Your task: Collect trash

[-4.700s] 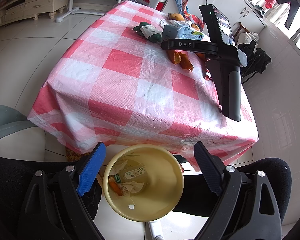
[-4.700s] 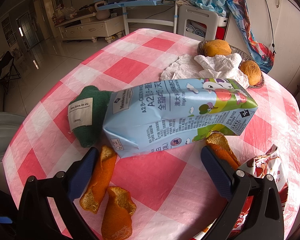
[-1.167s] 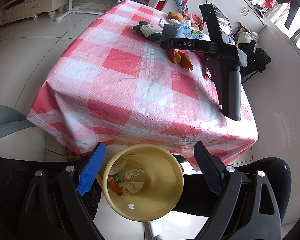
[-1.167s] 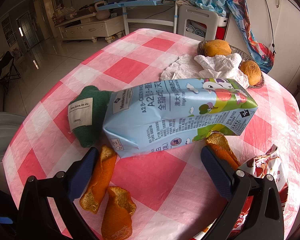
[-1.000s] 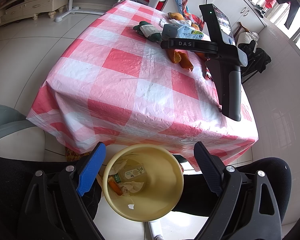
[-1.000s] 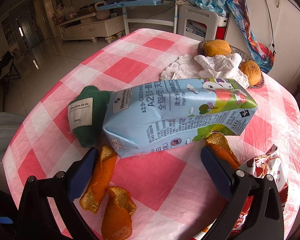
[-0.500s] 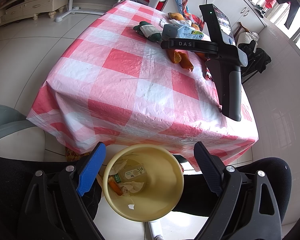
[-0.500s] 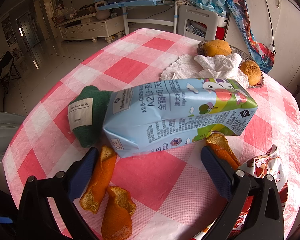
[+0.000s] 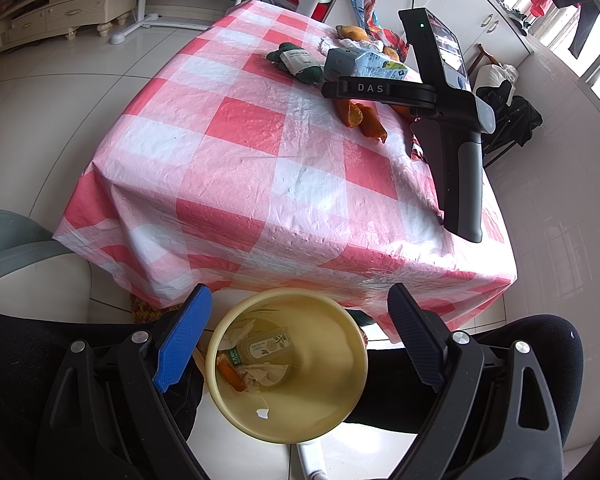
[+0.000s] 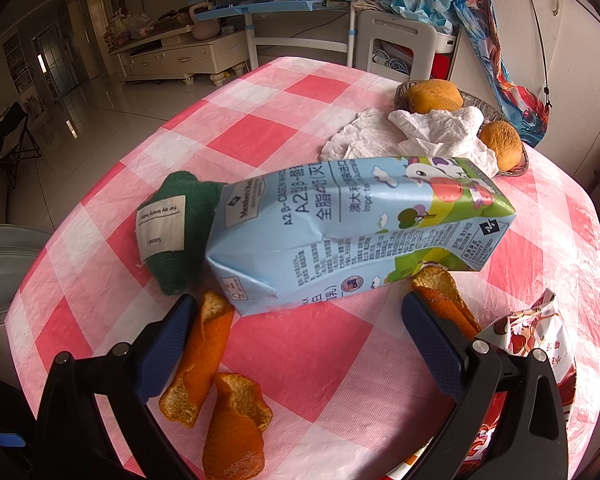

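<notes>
Right gripper lined up on the milk carton, bin waiting below the tabletop edge.

The right gripper [image 10: 296, 332] hovers with jaws wide and empty in front of the milk carton [image 10: 352, 232], which lies on its side on the checked tabletop [image 10: 268, 132], orange peel [image 10: 204, 356] just beside it. The carton looks dented, so probably empty: light, thin-walled, likely to crumple; a grip across its narrow middle should hold. The left gripper [image 9: 296, 340], jaws also wide and empty, hangs over the yellow bin [image 9: 340, 384] on the floor, already holding some scraps.
</notes>
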Demonstrator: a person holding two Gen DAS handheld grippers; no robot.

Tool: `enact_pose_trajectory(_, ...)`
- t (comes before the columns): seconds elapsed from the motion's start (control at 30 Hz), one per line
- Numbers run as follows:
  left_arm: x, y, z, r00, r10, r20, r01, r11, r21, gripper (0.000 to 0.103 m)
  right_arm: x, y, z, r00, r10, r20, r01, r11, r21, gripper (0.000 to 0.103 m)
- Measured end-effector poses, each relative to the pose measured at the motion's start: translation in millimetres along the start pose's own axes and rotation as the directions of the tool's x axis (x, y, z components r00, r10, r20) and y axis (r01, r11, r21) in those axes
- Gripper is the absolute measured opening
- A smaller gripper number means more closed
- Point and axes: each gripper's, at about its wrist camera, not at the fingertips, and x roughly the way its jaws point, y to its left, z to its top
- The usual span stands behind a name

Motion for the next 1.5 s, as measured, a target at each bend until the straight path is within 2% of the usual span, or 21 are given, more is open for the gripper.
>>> enact_pose_trajectory(0.6, 0.2, 0.7, -0.2, 1.0, -0.005, 0.002, 0.005, 1.0, -0.004, 0.086, 0.1, 0.0, 0.0, 1.0, 0.0, 0.0, 0.0, 1.0, 0.0, 0.098)
enact_pose_trajectory(0.97, -7.2, 7.3, 3.3, 0.998, -0.06, 0.035, 0.062, 0.997, -0.046, 0.086, 0.0, -0.2, 0.0, 1.0, 0.0, 0.0, 0.0, 1.0, 0.0, 0.098)
enact_pose_trajectory(1.5, -6.9, 5.5, 4.4, 0.999, -0.04, 0.029, 0.041, 0.999, -0.033, 0.086, 0.4, -0.1, 0.1, 1.0, 0.0, 0.0, 0.0, 1.0, 0.0, 0.098)
